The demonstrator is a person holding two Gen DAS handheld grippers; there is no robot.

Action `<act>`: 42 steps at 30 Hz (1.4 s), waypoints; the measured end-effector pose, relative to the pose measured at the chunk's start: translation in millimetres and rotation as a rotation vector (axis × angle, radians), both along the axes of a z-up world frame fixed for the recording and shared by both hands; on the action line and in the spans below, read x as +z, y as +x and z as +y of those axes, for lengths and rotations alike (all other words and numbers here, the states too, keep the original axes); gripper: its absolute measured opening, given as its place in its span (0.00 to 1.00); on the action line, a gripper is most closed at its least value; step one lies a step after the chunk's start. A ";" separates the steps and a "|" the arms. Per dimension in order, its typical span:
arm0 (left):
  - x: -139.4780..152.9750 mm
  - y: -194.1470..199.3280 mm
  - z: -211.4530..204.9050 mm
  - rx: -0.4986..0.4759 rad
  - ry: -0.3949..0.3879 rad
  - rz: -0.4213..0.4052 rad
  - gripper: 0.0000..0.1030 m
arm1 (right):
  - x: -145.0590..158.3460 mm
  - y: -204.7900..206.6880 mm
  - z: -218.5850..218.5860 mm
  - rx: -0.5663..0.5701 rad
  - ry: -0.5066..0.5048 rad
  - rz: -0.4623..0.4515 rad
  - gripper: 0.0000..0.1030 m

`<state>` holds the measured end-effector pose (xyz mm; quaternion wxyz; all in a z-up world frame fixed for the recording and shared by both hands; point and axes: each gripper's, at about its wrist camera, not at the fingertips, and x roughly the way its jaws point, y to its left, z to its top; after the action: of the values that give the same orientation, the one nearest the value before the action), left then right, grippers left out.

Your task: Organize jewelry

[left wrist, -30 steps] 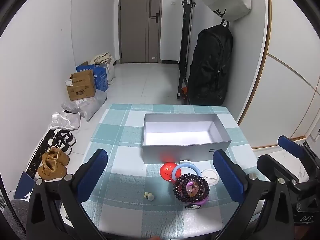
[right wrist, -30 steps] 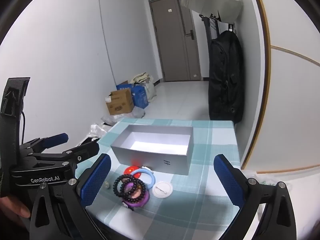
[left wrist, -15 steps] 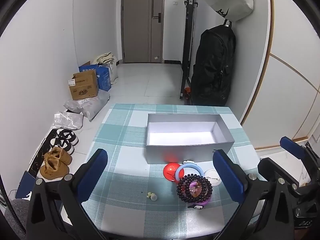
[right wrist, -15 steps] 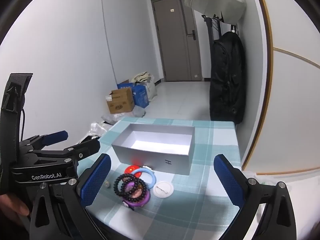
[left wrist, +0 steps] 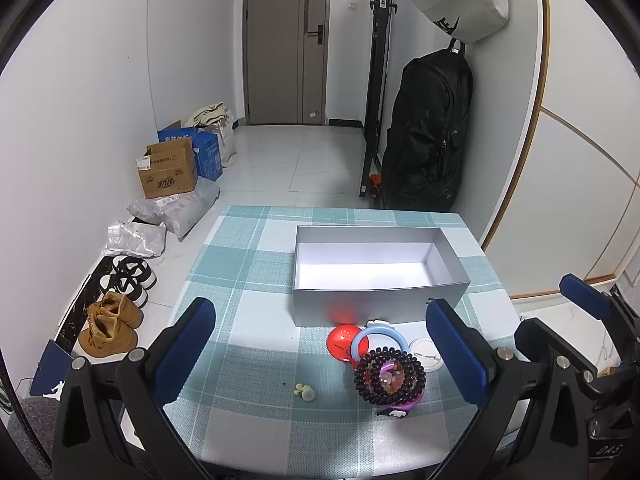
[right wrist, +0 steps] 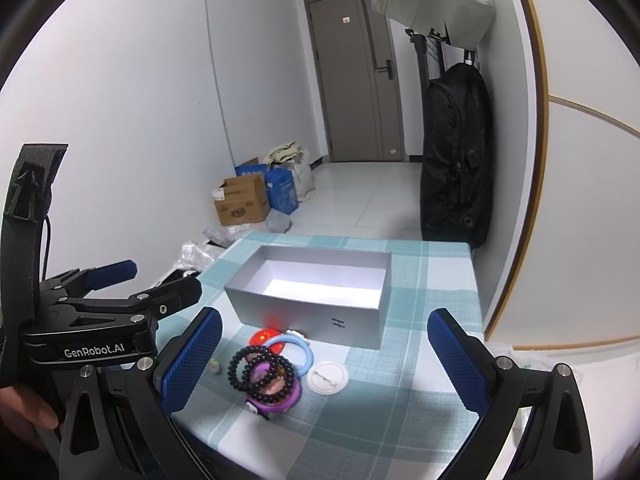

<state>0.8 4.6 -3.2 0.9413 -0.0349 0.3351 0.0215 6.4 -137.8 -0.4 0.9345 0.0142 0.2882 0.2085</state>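
An open grey box stands empty on the checked table. In front of it lies a pile of jewelry: black bead bracelets on a purple ring, a light blue bangle, a red round badge and a white round badge. A small pale earring lies to the left. My left gripper is open and empty above the pile. My right gripper is open and empty too.
The table's near edge is just below the grippers. Beyond the table are a black backpack, cardboard boxes, shoes on the floor and a door. The left gripper's body shows at the right wrist view's left.
Both grippers have drifted slightly back and up from the table; the jewelry and the box have not moved. Both stay open.
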 end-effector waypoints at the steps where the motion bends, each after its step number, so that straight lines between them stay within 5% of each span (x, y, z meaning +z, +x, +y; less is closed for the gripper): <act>1: 0.0 -0.2 0.2 -0.001 -0.001 0.000 0.99 | -0.2 -0.1 0.6 0.001 -0.002 0.002 1.00; 42: -1.0 1.0 -0.2 -0.002 -0.001 0.009 0.99 | -0.5 -1.5 6.8 0.011 -0.010 0.004 1.00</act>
<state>1.8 4.4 -4.2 0.9397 -0.0349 0.3396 0.0205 4.9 -131.0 -0.9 0.9329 0.0086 0.2910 0.2122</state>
